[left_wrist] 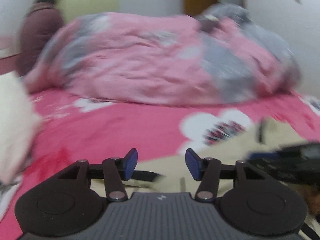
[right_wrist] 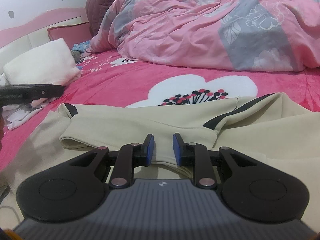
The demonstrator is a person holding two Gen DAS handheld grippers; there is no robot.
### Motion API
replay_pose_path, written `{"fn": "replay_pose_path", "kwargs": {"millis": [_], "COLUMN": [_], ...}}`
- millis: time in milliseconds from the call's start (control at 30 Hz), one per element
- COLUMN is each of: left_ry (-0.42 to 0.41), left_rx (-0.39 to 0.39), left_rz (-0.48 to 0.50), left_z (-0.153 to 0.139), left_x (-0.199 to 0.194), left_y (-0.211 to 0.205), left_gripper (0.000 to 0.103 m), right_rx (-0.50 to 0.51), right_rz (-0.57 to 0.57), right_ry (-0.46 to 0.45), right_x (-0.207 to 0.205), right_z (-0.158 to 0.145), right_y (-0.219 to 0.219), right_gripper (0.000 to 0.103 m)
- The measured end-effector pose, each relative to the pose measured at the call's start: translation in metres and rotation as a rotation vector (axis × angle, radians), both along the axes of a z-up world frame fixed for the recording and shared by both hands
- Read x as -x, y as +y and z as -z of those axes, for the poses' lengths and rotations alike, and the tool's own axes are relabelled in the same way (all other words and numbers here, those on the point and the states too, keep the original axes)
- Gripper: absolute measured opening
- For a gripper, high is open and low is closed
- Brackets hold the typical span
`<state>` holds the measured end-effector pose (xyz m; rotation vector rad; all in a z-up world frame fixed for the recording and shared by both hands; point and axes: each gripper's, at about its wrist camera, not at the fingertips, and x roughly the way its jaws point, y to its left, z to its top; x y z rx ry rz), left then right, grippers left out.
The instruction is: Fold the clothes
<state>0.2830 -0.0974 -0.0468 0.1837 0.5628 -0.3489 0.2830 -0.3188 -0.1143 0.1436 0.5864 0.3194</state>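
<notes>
A cream garment with black stripes [right_wrist: 140, 124] lies flat on the pink flowered bedspread [right_wrist: 124, 80]. One part is folded over, with a hem running across the middle. My right gripper [right_wrist: 163, 147] is open a little and hovers low over that folded hem, nothing between its blue pads. My left gripper [left_wrist: 161, 164] is open wide and empty above the garment's edge [left_wrist: 168, 166]; this view is blurred. The other gripper shows as a dark blur at the right of the left wrist view [left_wrist: 290, 160], and at the left of the right wrist view [right_wrist: 30, 93].
A rumpled pink and grey duvet [right_wrist: 200, 24] is heaped across the far side of the bed. A folded white towel [right_wrist: 44, 64] lies at the left near the pink headboard [right_wrist: 40, 22]. Small white cloths [right_wrist: 20, 116] lie beside it. A maroon quilted item [right_wrist: 100, 2] stands behind.
</notes>
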Motion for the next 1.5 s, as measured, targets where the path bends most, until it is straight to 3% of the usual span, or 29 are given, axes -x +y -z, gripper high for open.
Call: {"fn": "replay_pose_path", "kwargs": {"millis": [100, 167, 300, 467, 733, 1000, 1067, 1133, 1233, 1367, 1500], "left_ry": [0.136, 0.09, 0.136, 0.199, 0.216, 0.192, 0.193, 0.194, 0.195, 0.197, 0.216], "left_rx": [-0.074, -0.061, -0.022, 0.067, 0.143, 0.214, 0.215, 0.216, 0.218, 0.225, 0.232], "left_rz": [-0.002, -0.007, -0.026, -0.048, -0.126, -0.161, -0.158, -0.155, -0.151, -0.132, -0.121], "left_z": [0.033, 0.045, 0.041, 0.037, 0.015, -0.01, -0.01, -0.011, -0.012, -0.012, -0.005], "left_x": [-0.009, -0.005, -0.012, -0.008, 0.041, 0.128, 0.144, 0.16, 0.184, 0.211, 0.23], "left_y": [-0.019, -0.016, -0.008, 0.016, 0.036, 0.075, 0.081, 0.087, 0.096, 0.102, 0.1], "left_gripper": [0.054, 0.059, 0.062, 0.059, 0.061, 0.071, 0.075, 0.076, 0.076, 0.08, 0.083], "right_rx": [-0.002, -0.006, -0.01, -0.035, -0.079, -0.026, -0.021, -0.089, -0.172, -0.193, -0.212], "right_rz": [-0.001, -0.002, -0.003, -0.003, -0.003, 0.008, 0.018, 0.012, -0.02, -0.068, -0.075], "right_ry": [-0.001, 0.0, 0.0, 0.002, 0.007, 0.058, 0.096, 0.067, 0.01, -0.054, -0.08], "right_x": [0.0, 0.0, 0.0, -0.001, -0.002, -0.001, 0.005, 0.03, 0.078, 0.152, 0.219], "right_z": [0.0, 0.001, 0.001, 0.002, 0.005, -0.007, -0.019, -0.038, -0.067, -0.1, -0.111], "right_y": [0.0, 0.0, -0.001, -0.004, -0.01, -0.003, -0.002, -0.009, -0.018, -0.024, -0.03], "right_gripper": [0.02, 0.02, 0.02, 0.02, 0.02, 0.02, 0.026, 0.037, 0.042, 0.048, 0.055]}}
